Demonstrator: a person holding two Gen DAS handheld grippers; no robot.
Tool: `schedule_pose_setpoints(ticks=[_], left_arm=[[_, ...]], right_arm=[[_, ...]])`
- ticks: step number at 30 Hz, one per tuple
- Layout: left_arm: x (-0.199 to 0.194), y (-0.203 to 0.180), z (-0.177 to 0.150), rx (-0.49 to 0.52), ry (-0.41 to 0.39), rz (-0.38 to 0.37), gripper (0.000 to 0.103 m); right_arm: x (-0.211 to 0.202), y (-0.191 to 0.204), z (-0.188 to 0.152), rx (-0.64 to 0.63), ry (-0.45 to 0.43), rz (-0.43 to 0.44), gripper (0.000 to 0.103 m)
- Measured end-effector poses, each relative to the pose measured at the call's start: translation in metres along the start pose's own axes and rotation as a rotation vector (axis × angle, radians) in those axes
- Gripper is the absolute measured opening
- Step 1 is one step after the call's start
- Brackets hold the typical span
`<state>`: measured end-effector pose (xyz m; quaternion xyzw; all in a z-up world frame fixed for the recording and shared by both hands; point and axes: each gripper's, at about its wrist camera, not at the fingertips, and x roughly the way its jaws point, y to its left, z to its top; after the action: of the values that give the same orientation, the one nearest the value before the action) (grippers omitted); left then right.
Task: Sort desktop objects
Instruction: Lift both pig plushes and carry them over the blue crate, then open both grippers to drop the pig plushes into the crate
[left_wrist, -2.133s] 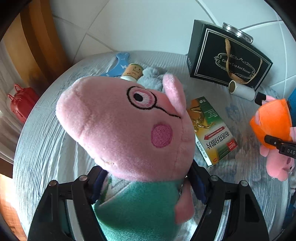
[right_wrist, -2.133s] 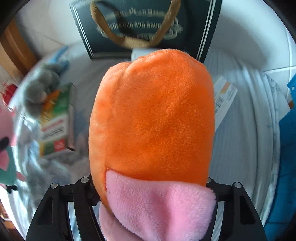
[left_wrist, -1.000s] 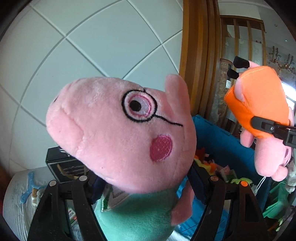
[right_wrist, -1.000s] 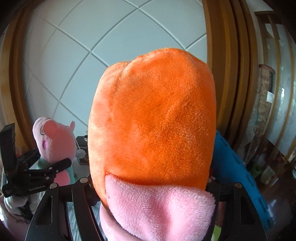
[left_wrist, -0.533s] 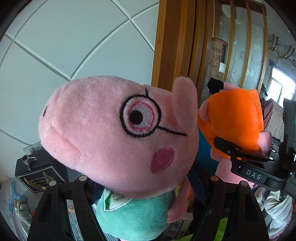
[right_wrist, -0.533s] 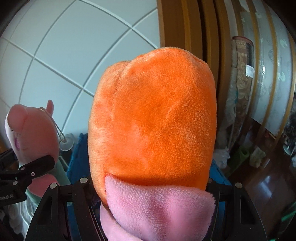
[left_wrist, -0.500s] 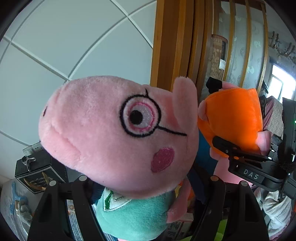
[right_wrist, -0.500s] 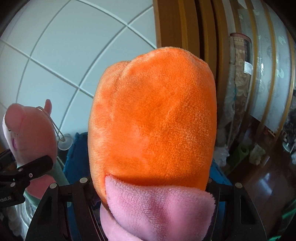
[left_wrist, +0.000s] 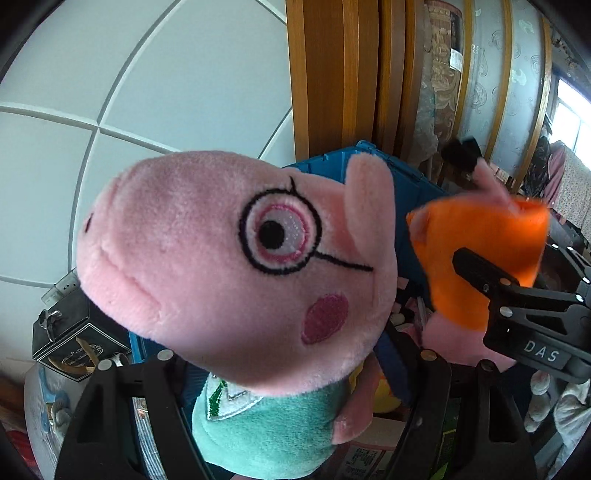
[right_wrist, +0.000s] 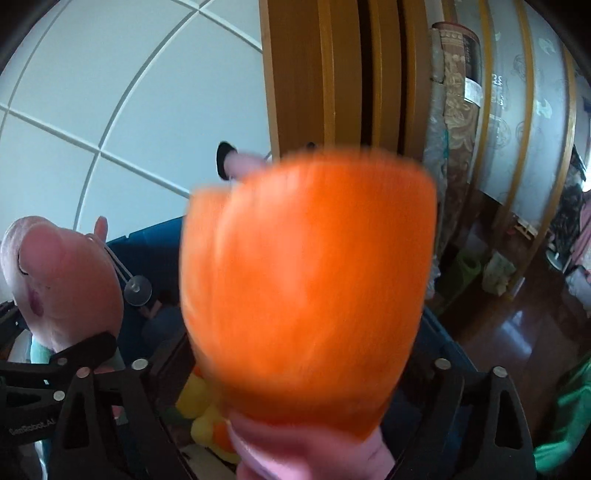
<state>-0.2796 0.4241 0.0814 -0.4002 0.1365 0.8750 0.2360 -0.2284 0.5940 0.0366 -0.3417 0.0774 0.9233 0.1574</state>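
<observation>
A white tiled wall (left_wrist: 155, 92) and a wooden door frame (left_wrist: 332, 74) stand behind a blue bin (left_wrist: 410, 184). The left gripper (left_wrist: 295, 373) has its jaws clamped on a pink pig toy with glasses (left_wrist: 229, 266). The right gripper (right_wrist: 291, 365) holds a blurry pig toy in an orange dress (right_wrist: 306, 295) over the bin, but I cannot tell if its jaws are tight.

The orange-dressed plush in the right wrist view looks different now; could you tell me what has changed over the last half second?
The orange-dressed plush has turned blurred and shifted up and sideways between the right hand-held gripper fingers, apparently slipping free above the blue bin. The left hand-held gripper still clamps the glasses-wearing pig plush.
</observation>
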Motion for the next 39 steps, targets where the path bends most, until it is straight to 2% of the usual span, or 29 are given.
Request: schedule_pose_setpoints(ticks=[4, 8, 11, 13, 16, 18, 19, 22, 25, 30, 39], left_arm=[[0.002, -0.006, 0.0, 0.031, -0.059, 0.02, 0.077], [0.018, -0.011, -0.004, 0.071, -0.082, 0.109, 0.078], [0.024, -0.009, -0.008, 0.075, -0.07, 0.128, 0.078], [0.026, -0.005, -0.012, 0.087, -0.054, 0.131, 0.078], [0.043, -0.015, 0.006, 0.085, -0.03, 0.13, 0.078], [0.044, -0.009, 0.014, 0.048, -0.056, 0.093, 0.079], [0.049, -0.005, 0.019, 0.027, -0.044, 0.078, 0.082], [0.067, 0.001, 0.025, -0.024, 0.083, 0.076, 0.082], [0.065, -0.001, 0.022, -0.022, 0.06, 0.079, 0.082], [0.059, -0.013, 0.011, 0.049, 0.042, 0.124, 0.082], [0.047, -0.021, -0.003, 0.109, 0.029, 0.134, 0.082]], right_arm=[[0.001, -0.002, 0.002, 0.006, 0.003, 0.002, 0.103], [-0.007, 0.004, 0.001, 0.009, 0.002, -0.001, 0.103], [-0.011, 0.007, 0.0, 0.021, 0.002, 0.01, 0.103], [-0.012, 0.006, 0.001, 0.025, 0.001, 0.019, 0.103], [-0.013, 0.006, 0.002, 0.027, -0.001, 0.02, 0.103], [-0.013, 0.004, 0.003, 0.033, -0.004, 0.021, 0.103], [-0.014, 0.003, 0.003, 0.037, -0.005, 0.021, 0.103], [-0.013, 0.001, 0.004, 0.043, -0.001, 0.022, 0.103], [-0.012, 0.002, 0.004, 0.041, 0.0, 0.024, 0.103], [-0.005, 0.003, 0.003, 0.03, 0.025, 0.003, 0.103], [0.001, 0.005, -0.002, 0.015, 0.064, -0.019, 0.103]])
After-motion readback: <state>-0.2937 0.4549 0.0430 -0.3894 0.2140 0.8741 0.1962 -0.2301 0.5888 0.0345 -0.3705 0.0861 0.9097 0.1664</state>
